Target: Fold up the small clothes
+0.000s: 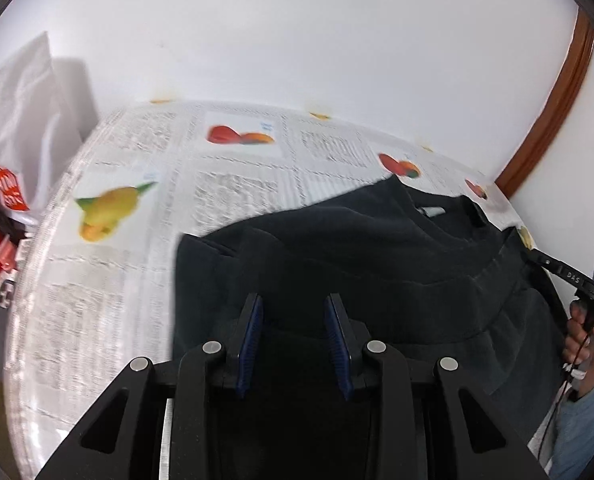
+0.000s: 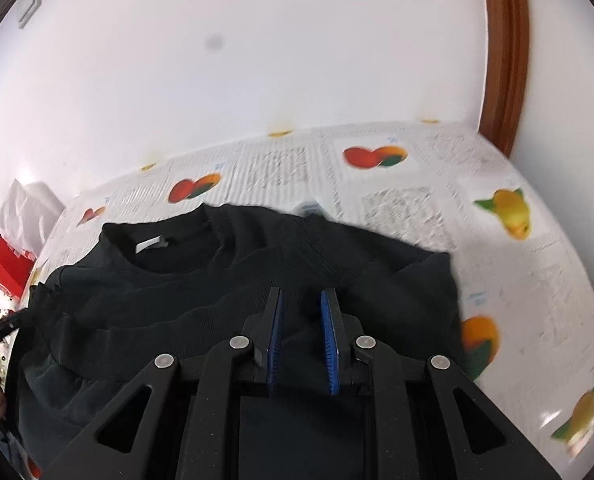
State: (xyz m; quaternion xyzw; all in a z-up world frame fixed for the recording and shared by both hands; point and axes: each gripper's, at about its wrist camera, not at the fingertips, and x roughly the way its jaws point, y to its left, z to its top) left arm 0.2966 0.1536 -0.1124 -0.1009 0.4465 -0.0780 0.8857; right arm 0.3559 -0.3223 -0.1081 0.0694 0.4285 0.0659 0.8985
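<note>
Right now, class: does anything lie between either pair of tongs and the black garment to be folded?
Nothing visible does. The left tongs and right tongs hang open directly over the black knit top, which lies alone on the fruit-print tablecloth.

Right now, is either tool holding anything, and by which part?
Nothing held. Left tool and right tool both stand open above the black top, no fabric between the pads.

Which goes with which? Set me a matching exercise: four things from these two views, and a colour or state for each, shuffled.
Things:
1. shirt
2. neck label
3. left claw
4. door frame

Colours or states:
A. brown wood
B. white
C. open, nothing pinched
D. black, lying on the fruit-print tablecloth

Pairs: 1-D, 2-B, 3-C, 4-A
</note>
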